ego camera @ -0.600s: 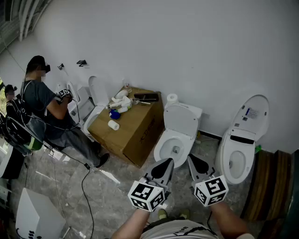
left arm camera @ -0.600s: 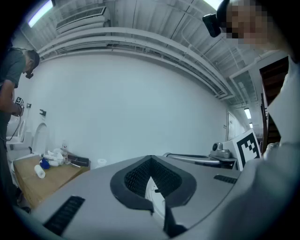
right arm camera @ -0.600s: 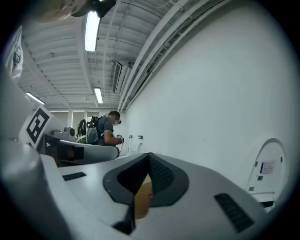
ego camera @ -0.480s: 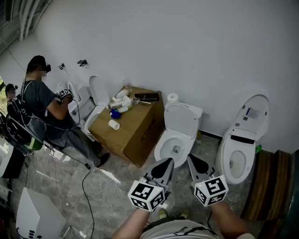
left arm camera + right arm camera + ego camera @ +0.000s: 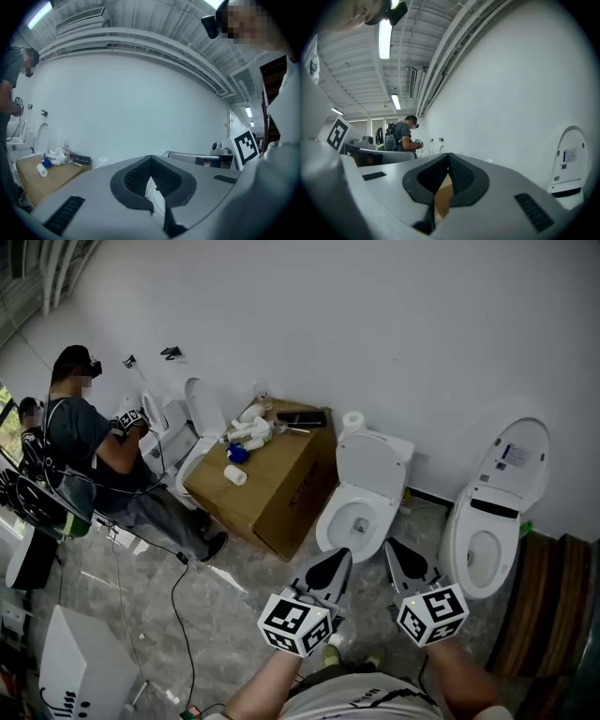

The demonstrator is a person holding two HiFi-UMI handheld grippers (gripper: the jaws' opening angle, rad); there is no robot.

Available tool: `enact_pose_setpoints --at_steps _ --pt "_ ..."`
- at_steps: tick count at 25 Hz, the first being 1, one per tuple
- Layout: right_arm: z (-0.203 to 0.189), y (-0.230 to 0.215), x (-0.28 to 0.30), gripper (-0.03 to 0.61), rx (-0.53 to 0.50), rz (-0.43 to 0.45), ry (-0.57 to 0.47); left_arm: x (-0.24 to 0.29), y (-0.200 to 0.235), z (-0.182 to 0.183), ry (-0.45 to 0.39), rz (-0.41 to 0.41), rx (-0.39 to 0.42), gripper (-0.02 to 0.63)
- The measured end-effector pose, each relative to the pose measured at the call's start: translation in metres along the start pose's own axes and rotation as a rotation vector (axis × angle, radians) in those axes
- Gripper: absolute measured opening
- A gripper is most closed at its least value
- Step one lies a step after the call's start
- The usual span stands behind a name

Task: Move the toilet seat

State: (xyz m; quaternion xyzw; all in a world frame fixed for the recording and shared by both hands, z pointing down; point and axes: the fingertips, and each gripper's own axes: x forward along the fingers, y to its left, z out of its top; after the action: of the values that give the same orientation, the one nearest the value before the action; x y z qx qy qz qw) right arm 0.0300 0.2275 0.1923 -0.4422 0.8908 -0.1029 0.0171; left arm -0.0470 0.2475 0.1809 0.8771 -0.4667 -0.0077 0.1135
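A white toilet stands against the wall in the middle of the head view, its lid raised against the tank. My left gripper is just in front of the bowl, a little left of it, held level, shut and holding nothing. My right gripper is beside it to the right, also shut and holding nothing. Neither touches the toilet. In the left gripper view the left gripper has its jaws together. The right gripper view shows the right gripper the same way.
A cardboard box with bottles and paper rolls on top stands left of the toilet. A second toilet with raised lid is on the right, beside dark wooden pieces. A person works at another toilet far left; cables lie on the floor.
The head view has shifted a little, so the room sits slightly higher and further right in the picture. Both grippers stay shut in front of the middle toilet.
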Motion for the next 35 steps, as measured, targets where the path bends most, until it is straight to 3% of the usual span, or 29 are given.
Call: enact_pose_setpoints --at_steps 12,16,26,35 --pt "-0.038 -0.018 0.001 0.017 0.188 0.06 0.016 -0.001 0.014 -0.036 0.036 0.099 0.004 0.003" --pt "-0.047 -0.013 0.015 0.017 0.181 0.078 0.025 0.004 0.028 -0.045 0.045 0.11 -0.01 0.003" --pt "-0.096 -0.041 0.077 0.018 0.218 -0.011 0.113 0.048 0.095 -0.077 0.068 0.066 -0.042 0.003" --pt "-0.162 -0.081 0.15 0.02 0.266 -0.15 0.206 0.114 0.168 -0.118 0.108 -0.034 0.009 0.003"
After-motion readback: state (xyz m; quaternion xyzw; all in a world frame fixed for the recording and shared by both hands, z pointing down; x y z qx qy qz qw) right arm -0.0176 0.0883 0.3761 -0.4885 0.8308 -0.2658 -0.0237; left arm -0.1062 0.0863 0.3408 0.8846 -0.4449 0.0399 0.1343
